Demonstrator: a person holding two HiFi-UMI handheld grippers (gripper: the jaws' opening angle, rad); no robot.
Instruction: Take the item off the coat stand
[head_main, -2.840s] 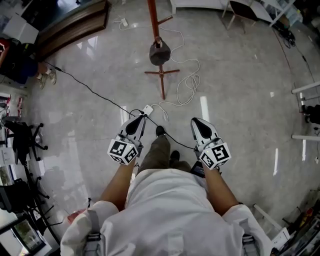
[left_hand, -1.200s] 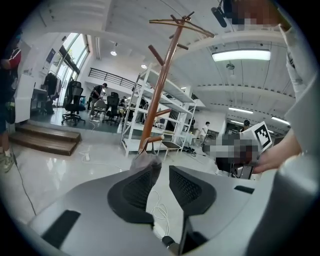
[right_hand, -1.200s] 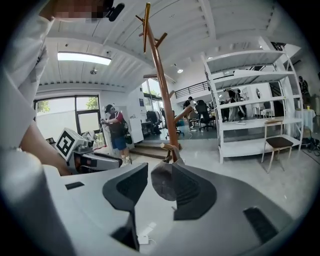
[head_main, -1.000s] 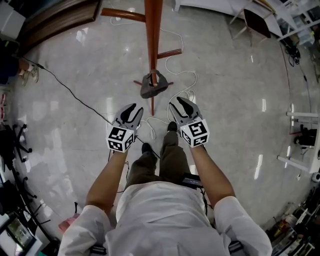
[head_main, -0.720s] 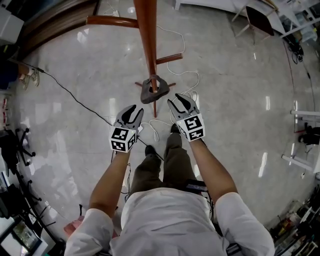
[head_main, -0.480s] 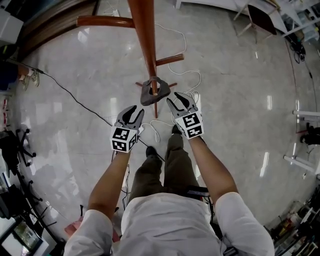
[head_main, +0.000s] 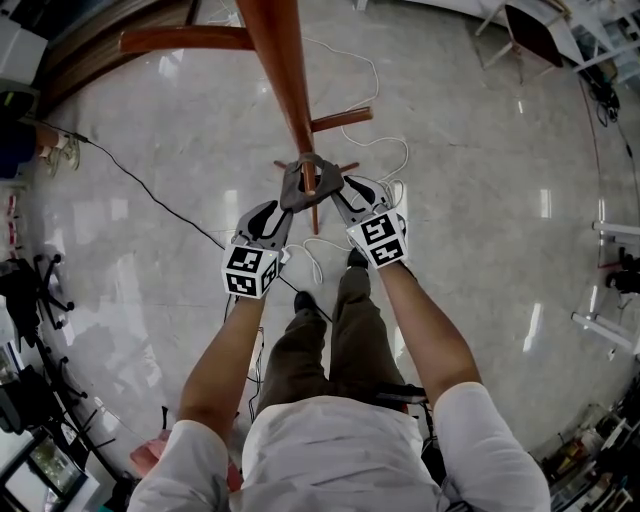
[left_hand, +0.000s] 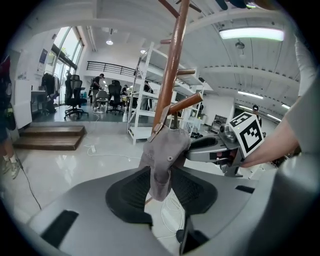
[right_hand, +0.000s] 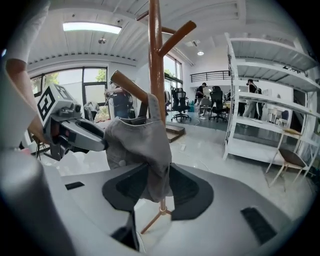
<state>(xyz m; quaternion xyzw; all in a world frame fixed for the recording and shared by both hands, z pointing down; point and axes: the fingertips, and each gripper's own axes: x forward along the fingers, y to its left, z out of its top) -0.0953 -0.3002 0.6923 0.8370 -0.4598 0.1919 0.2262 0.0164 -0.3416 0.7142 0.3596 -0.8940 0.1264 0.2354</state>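
- A thin black cable (head_main: 150, 188) ran across the glossy pale stone floor (head_main: 480, 200) on the left, from the far left toward the person's feet.
- The left hand-held gripper (head_main: 272, 214) (left_hand: 160, 189) was raised to the near-left side of the hanging item. Its two dark-padded jaws stood wide apart and had closed on nothing. In its own view the lower end of the item hung down in the gap between them.
- The grey fabric cap (head_main: 305, 182) (left_hand: 162, 160) (right_hand: 137, 145) hung on a short slanted peg (left_hand: 186, 103) (right_hand: 129, 86) of the reddish-brown wooden coat stand (head_main: 280, 70) (left_hand: 172, 75) (right_hand: 156, 50). It lay close against the upright pole and between the two grippers.
- Whether any jaw pad touched the cloth could not be made out.
- The right hand-held gripper (head_main: 346, 192) (right_hand: 157, 189) was at the near-right side of the cap, opposite the left one. Its jaws were likewise spread wide, gripping nothing, with the cap's lower edge drooping into the opening between them.
- A white cable (head_main: 392, 186) lay in loops on the floor just right of the stand's foot.
- White metal shelving (right_hand: 260, 105) stood far off on the right in the right gripper view.
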